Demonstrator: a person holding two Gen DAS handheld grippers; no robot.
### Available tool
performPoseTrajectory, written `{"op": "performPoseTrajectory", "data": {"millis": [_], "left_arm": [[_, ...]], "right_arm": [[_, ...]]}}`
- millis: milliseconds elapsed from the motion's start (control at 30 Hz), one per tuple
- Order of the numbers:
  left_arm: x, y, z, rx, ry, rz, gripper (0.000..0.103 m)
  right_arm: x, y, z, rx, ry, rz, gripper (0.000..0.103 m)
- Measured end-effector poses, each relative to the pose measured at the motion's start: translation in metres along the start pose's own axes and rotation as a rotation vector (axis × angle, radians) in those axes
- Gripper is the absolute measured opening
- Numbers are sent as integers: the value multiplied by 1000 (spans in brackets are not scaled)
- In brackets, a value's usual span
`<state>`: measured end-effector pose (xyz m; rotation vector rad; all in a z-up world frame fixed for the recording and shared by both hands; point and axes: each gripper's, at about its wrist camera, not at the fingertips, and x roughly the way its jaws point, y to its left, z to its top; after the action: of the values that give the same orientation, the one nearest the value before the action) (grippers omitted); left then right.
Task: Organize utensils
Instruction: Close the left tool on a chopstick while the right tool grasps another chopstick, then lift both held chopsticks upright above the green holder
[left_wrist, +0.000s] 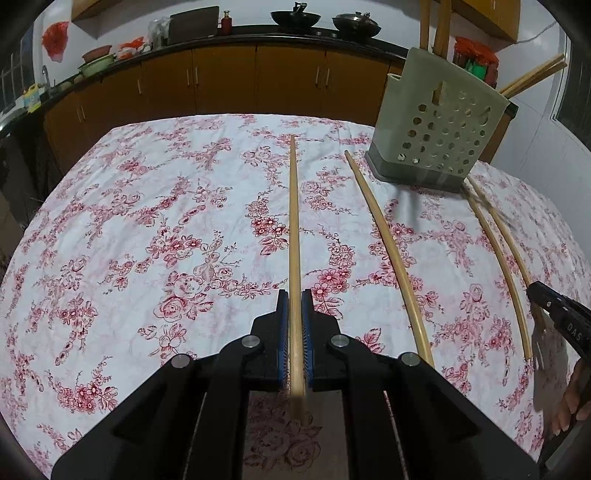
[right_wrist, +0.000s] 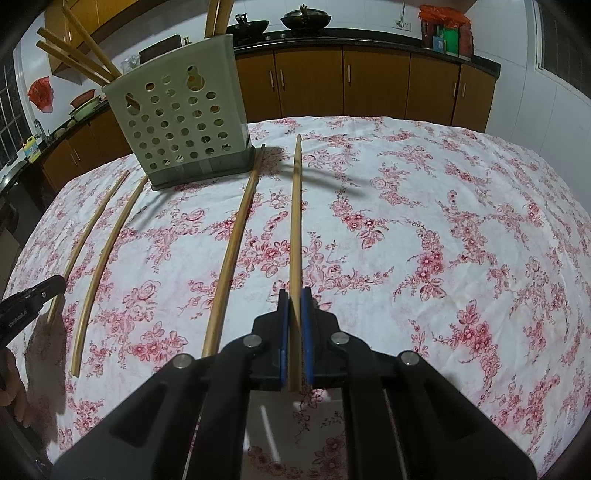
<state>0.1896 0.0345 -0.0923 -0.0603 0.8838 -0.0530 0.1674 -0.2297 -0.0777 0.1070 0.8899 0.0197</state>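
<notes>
My left gripper (left_wrist: 294, 301) is shut on a wooden chopstick (left_wrist: 293, 229) that points straight ahead along the floral tablecloth. My right gripper (right_wrist: 294, 299) is shut on another wooden chopstick (right_wrist: 296, 221), also pointing forward. A grey-green perforated utensil holder (left_wrist: 439, 129) stands at the far right in the left wrist view and at the far left in the right wrist view (right_wrist: 181, 114), with several chopsticks standing in it. Three loose chopsticks lie on the cloth between the grippers, one (left_wrist: 388, 251) nearest my left gripper and one (right_wrist: 232, 251) nearest my right.
The table (left_wrist: 147, 221) is covered by a white cloth with red flowers. Behind it runs a brown cabinet row (right_wrist: 369, 85) with a dark counter carrying woks and pots. The other gripper's tip shows at each frame edge, at the right (left_wrist: 554, 314) and at the left (right_wrist: 33, 299).
</notes>
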Motion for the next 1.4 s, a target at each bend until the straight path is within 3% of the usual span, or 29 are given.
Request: {"op": "performPoseTrajectory", "data": {"millis": [233,667,1000,1400], "left_arm": [[-7,4,0,0,-3,-10,8],[-101,17,55,-79,-297,-69,8],[-121,23,75,-102,-369,-79,8],[-167,-5,105,-32,-513,-125,7]], "right_arm": [[-13,-5,5,15,-42,7,8],[-112,-23,53,64,-384,10,8],[-137,-19,69,68,-465,28,8],[-208,-7,110,42,-634,141,8]]}}
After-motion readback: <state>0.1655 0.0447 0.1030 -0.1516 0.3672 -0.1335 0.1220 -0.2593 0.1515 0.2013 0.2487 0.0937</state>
